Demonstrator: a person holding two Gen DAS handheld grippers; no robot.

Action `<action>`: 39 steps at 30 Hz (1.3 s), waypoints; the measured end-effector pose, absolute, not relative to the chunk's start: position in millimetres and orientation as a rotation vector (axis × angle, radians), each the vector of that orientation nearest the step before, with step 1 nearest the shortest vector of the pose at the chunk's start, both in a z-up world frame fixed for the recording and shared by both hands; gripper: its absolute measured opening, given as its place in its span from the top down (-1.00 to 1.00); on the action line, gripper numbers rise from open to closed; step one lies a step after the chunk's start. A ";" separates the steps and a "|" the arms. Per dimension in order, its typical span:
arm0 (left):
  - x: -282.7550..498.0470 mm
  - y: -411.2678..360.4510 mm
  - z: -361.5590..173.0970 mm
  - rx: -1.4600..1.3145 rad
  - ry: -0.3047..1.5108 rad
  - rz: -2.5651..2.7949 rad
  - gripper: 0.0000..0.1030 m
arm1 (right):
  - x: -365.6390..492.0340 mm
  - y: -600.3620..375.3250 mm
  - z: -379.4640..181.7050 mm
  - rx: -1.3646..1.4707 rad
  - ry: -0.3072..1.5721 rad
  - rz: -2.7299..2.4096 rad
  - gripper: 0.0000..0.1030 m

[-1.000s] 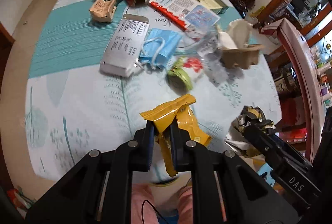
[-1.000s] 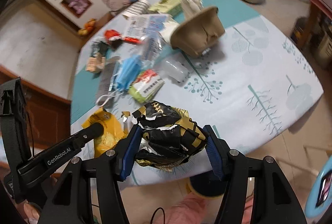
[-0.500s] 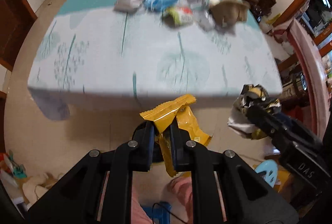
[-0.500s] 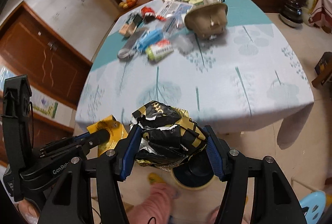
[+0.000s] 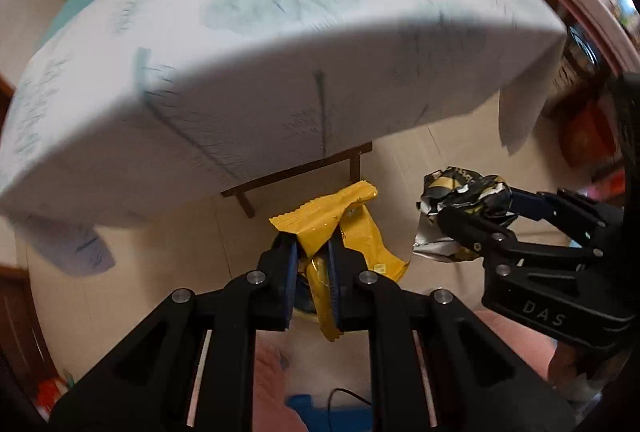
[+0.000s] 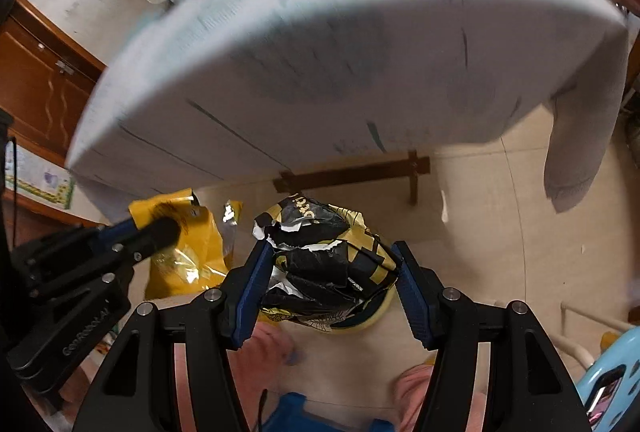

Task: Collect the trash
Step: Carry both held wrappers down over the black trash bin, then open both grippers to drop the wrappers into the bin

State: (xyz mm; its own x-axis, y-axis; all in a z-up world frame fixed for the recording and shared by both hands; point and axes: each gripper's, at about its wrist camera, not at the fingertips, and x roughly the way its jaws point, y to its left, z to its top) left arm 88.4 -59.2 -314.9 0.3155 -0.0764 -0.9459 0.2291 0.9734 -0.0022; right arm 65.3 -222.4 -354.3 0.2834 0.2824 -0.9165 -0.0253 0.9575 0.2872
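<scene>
Left wrist: one yellow wrapper (image 5: 352, 232), one black-gold wrapper (image 5: 464, 200).

yellow wrapper (image 5: 352, 228): glossy plastic film; black-gold wrapper (image 6: 328, 264): crinkled foil, shiny; bench cloth (image 5: 280, 72): matt fabric; bench crossbar (image 6: 352, 174): dark wood; floor (image 6: 500, 232): smooth

The left tool (image 5: 312, 252) is black with blue pads, clamping a yellow wrapper (image 5: 352, 228). At three o'clock from it, the right tool (image 6: 332, 272), also black with blue pads, grips a crumpled black, gold and silver wrapper (image 6: 324, 264). At twelve o'clock, the desk (image 5: 280, 32) wears a pale cloth printed with teal leaves. The floor (image 6: 500, 232) is beige.
</scene>
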 end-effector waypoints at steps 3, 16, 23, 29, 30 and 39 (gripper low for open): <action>88.9 -63.2 -350.6 0.202 1.220 -0.241 0.79 | 61.9 -223.2 -389.8 0.220 1.281 0.177 -0.17; 83.1 -50.4 -496.8 0.265 1.321 -0.314 0.78 | 44.4 -205.8 -545.5 0.234 1.411 0.107 -0.18; 90.7 -40.6 -536.4 0.271 1.385 -0.326 0.29 | 48.5 -192.3 -590.8 0.201 1.441 0.136 -0.28; 86.6 -33.7 -527.7 0.291 1.375 -0.330 0.16 | 56.1 -187.5 -602.1 0.260 1.419 0.111 -0.59; 86.1 -31.7 -524.0 0.281 1.379 -0.327 0.16 | 58.5 -186.6 -599.8 0.269 1.419 0.106 -0.59; 61.8 -38.3 -444.0 0.302 1.321 -0.369 0.16 | 51.5 -181.9 -530.8 0.261 1.375 0.118 -0.59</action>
